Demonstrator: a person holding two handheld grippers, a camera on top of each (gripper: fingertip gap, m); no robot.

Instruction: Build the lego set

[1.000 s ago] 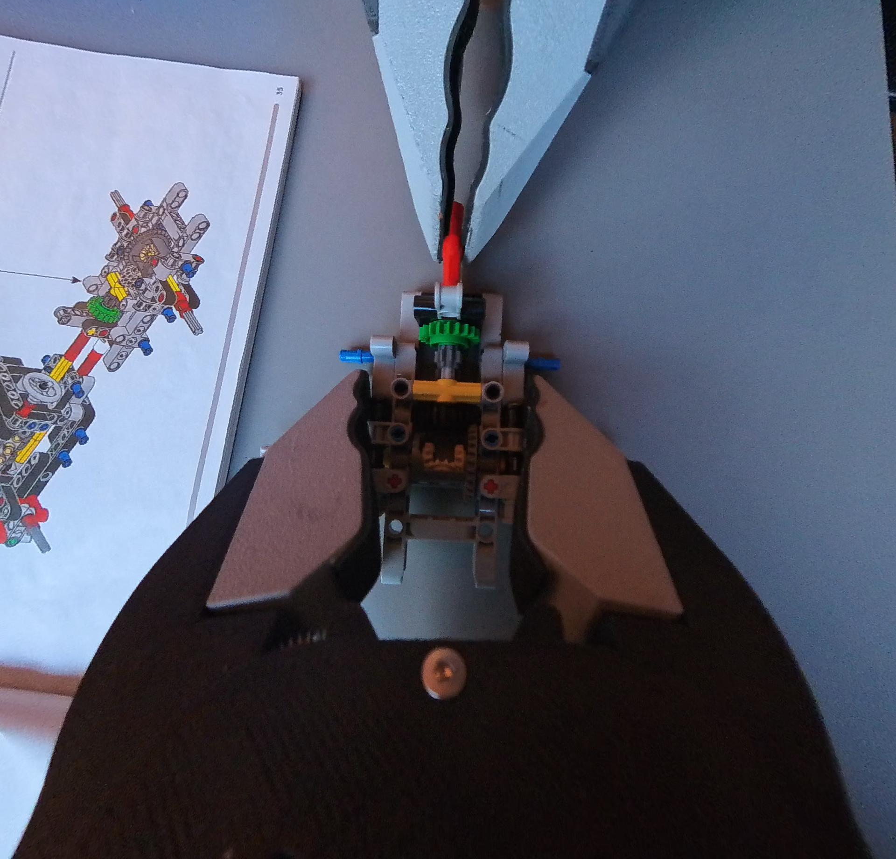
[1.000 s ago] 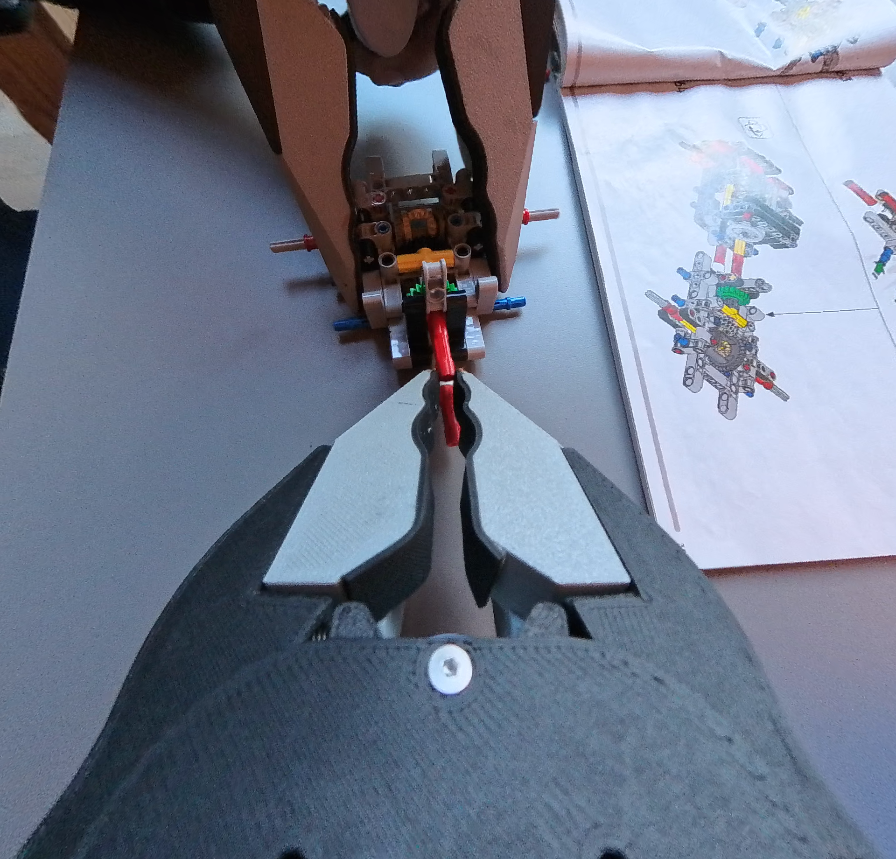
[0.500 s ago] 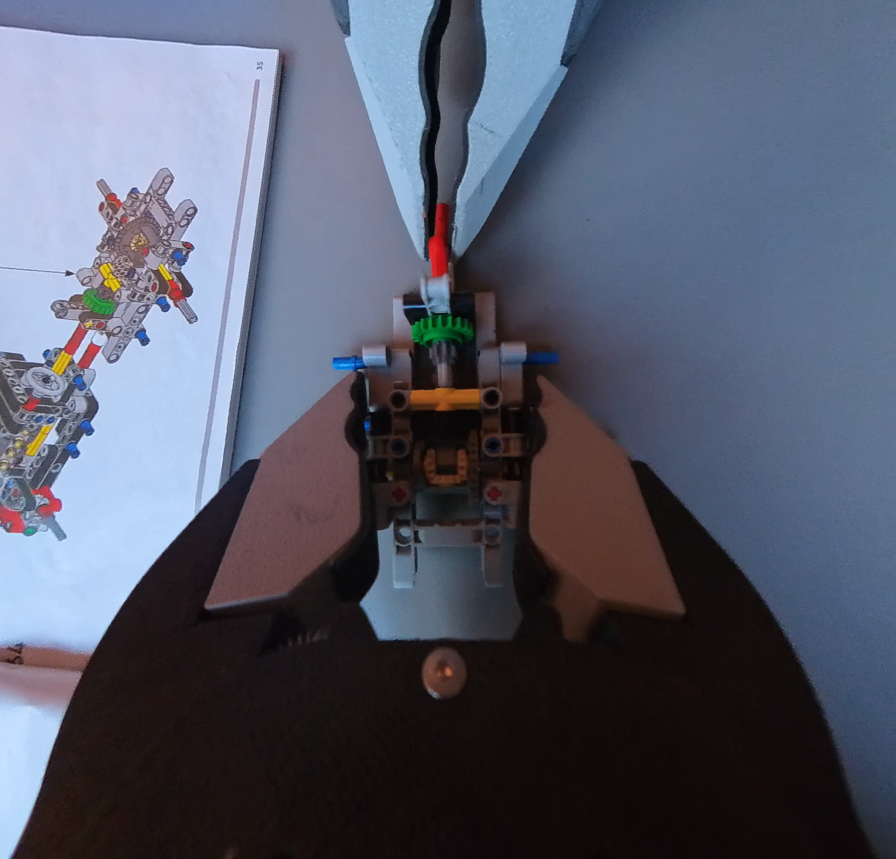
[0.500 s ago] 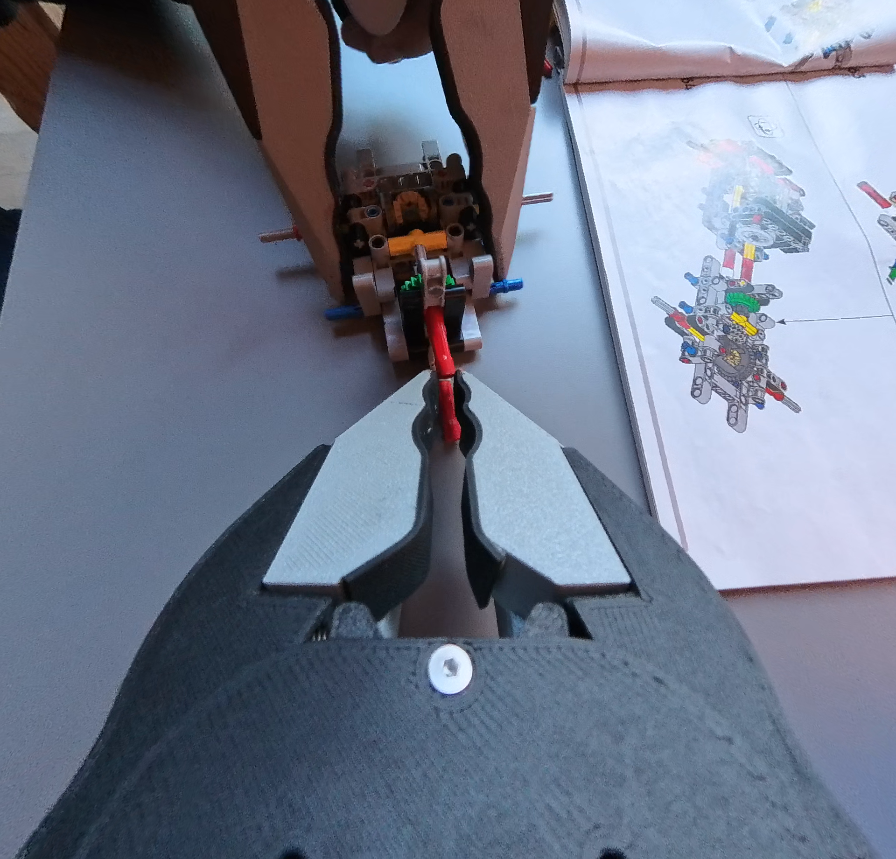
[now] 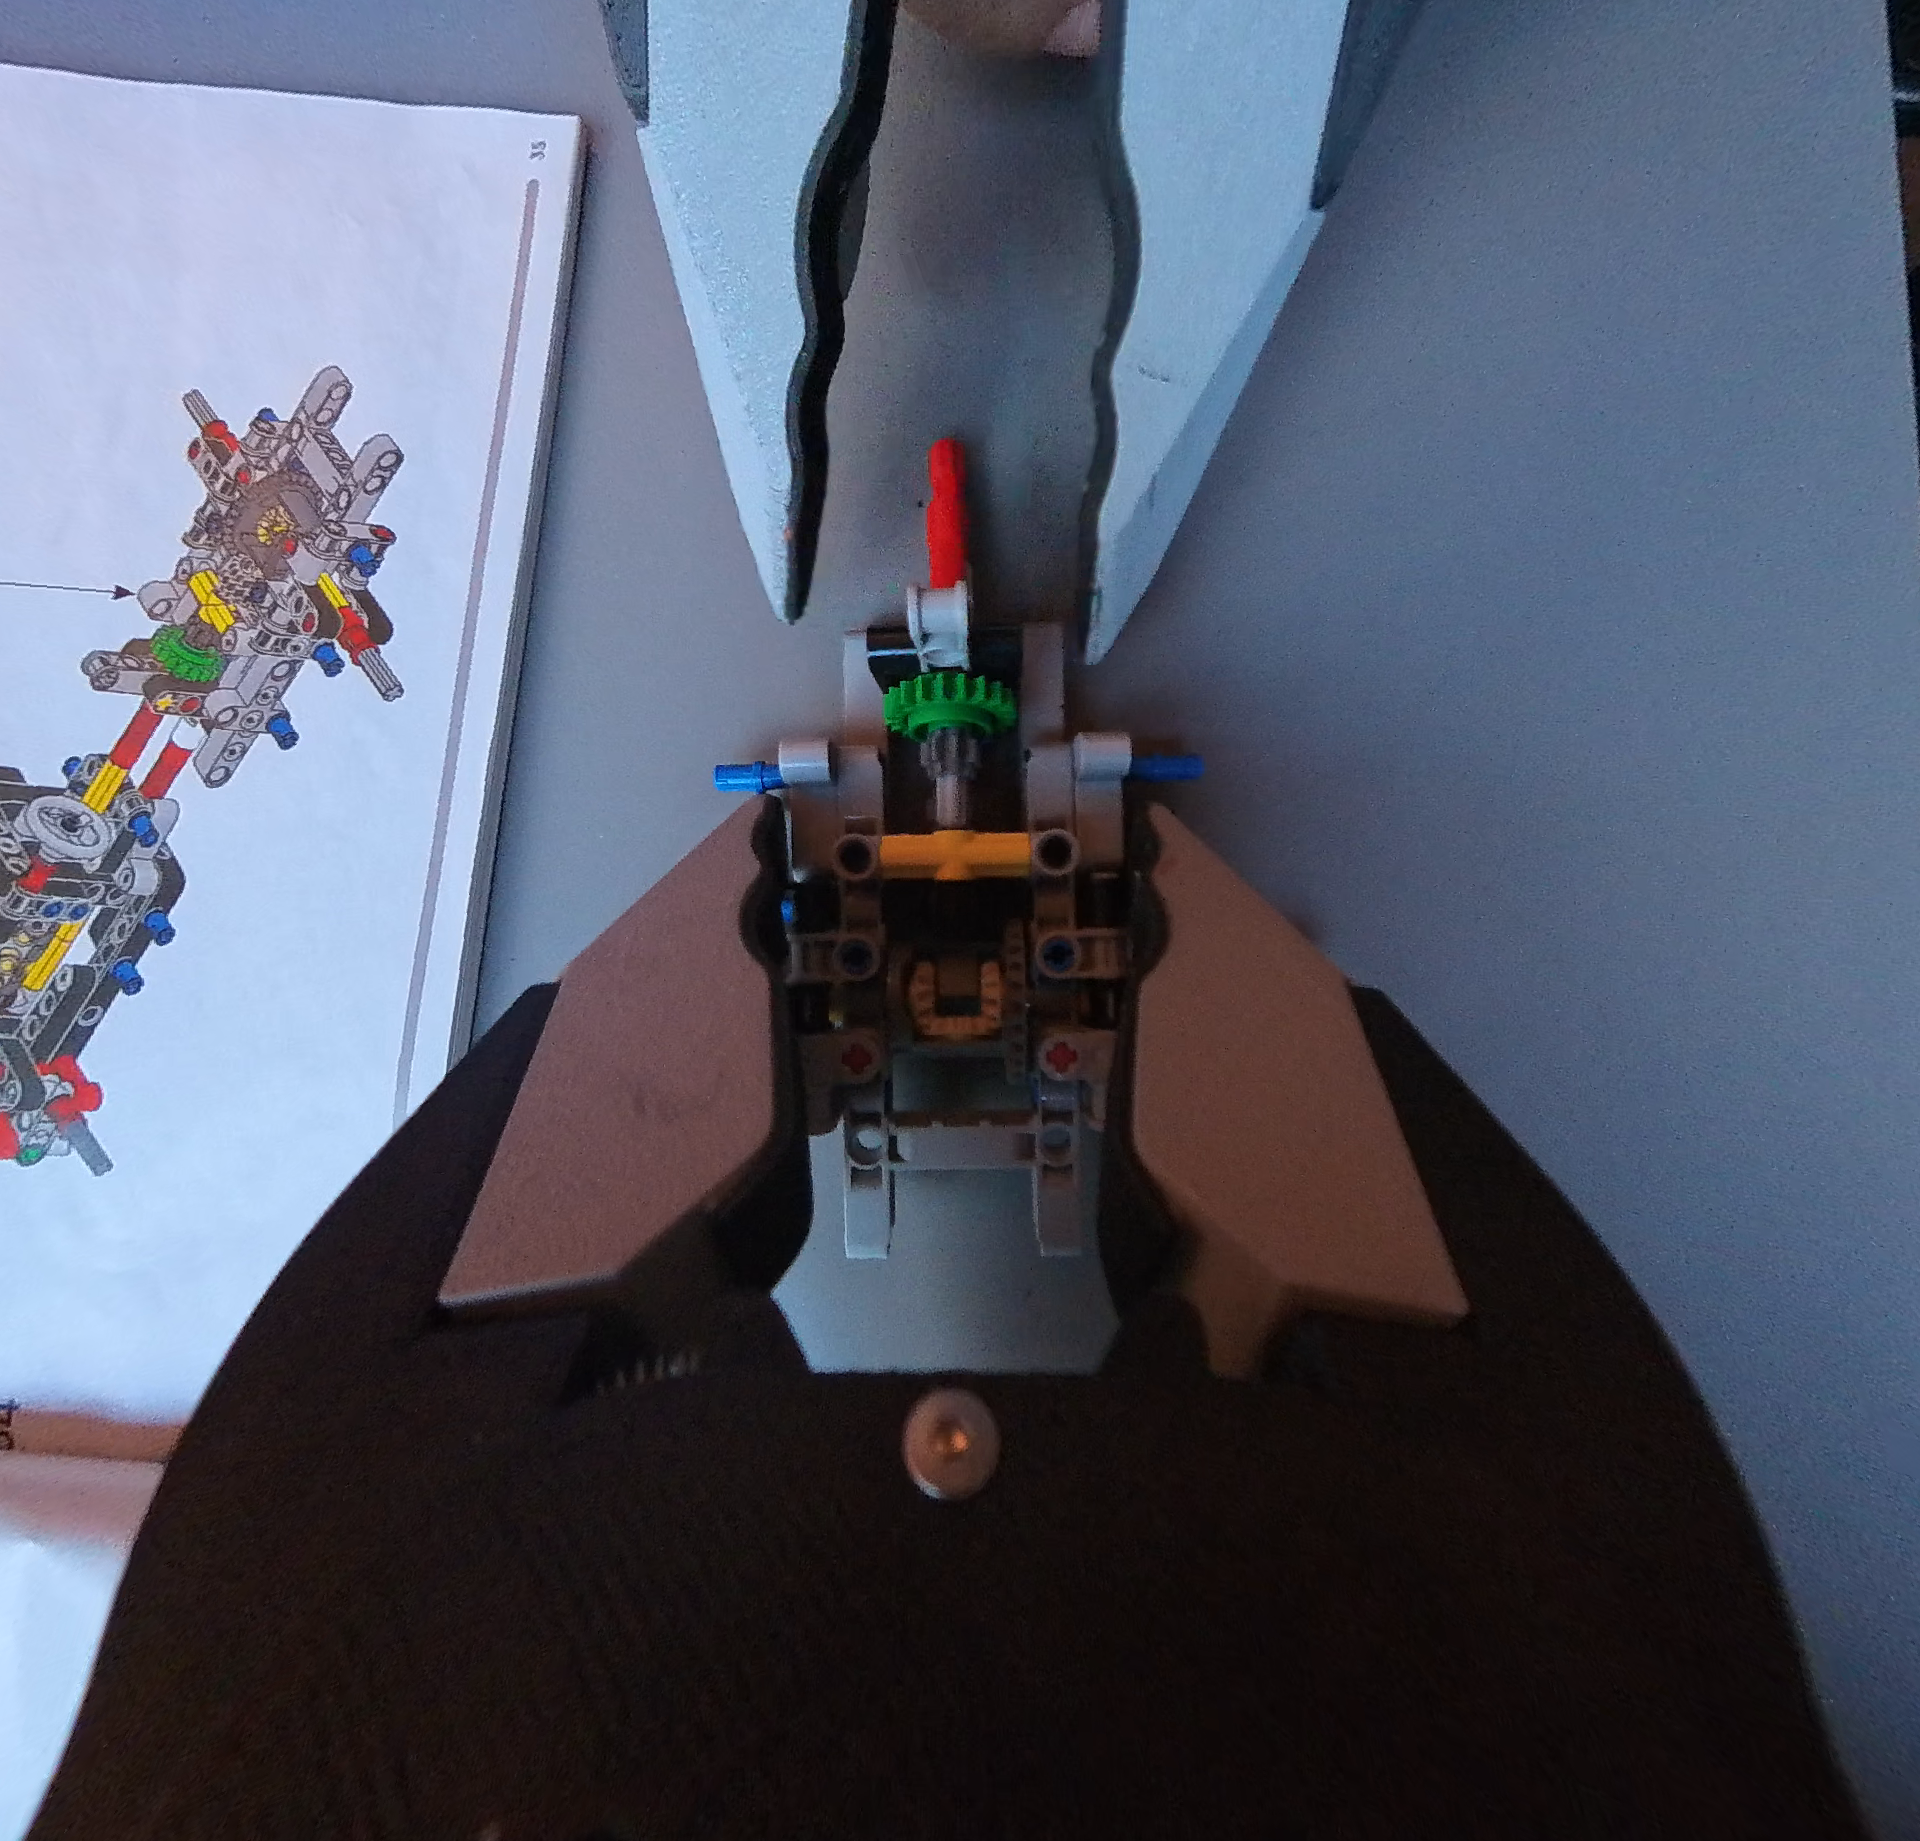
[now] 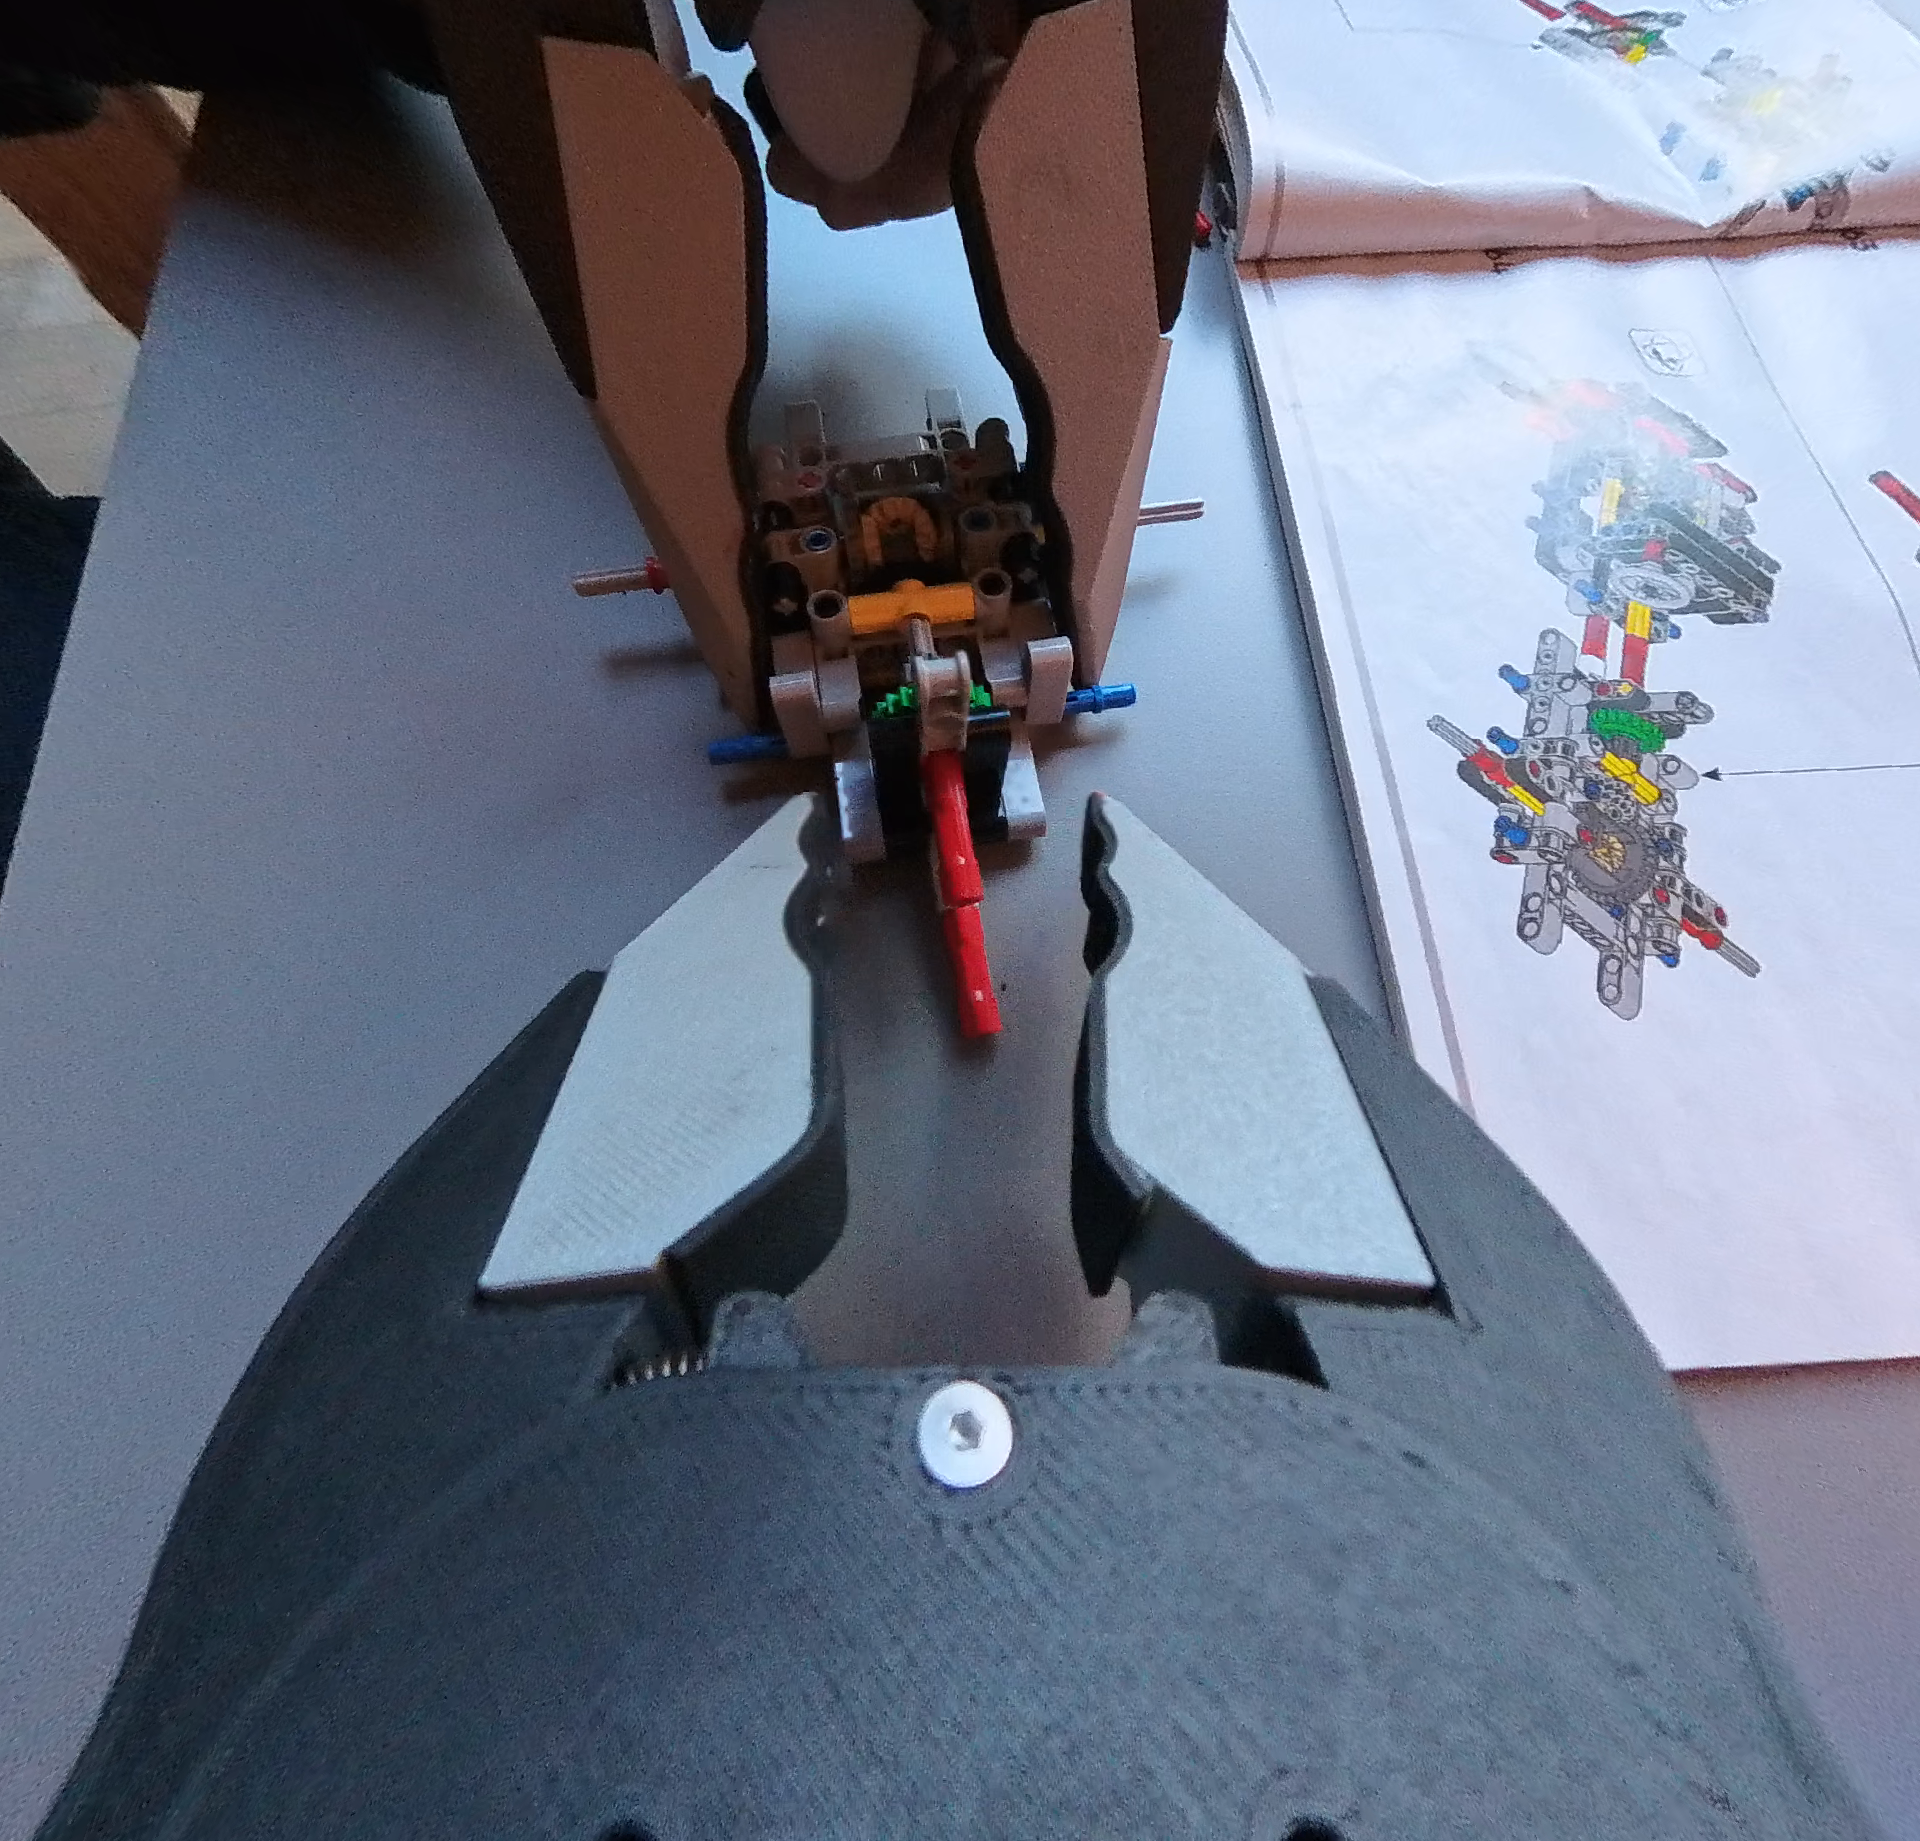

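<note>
Left wrist view: clamping the model point(image 5: 951, 960) in the left gripper point(image 5: 956, 815), both brown pads pressing against its sides, low over the grey table point(image 5: 1558, 648). Showing a green gear point(image 5: 948, 705) at the model's far end and, beyond it, a red axle point(image 5: 945, 513) sticking out away from the camera. Facing the right gripper point(image 5: 945, 628) from the far side, its grey fingers standing apart on either side of the axle and touching nothing. Lying to the left, an open booklet point(image 5: 260, 337) with coloured drawings.

Right wrist view: looking along the released right gripper, the axle pointing near between the parted fingers with clear table on both sides of it. Appearing seated in the model's near end, the axle, as far as can be judged; gripping the model's sides beyond, the left gripper. Lying to the right, the booklet.

Differing from a second ago: then pinching the axle with the right fingers closed on it, now parted and clear of it; keeping the same hold with the left, the model sitting much as before
</note>
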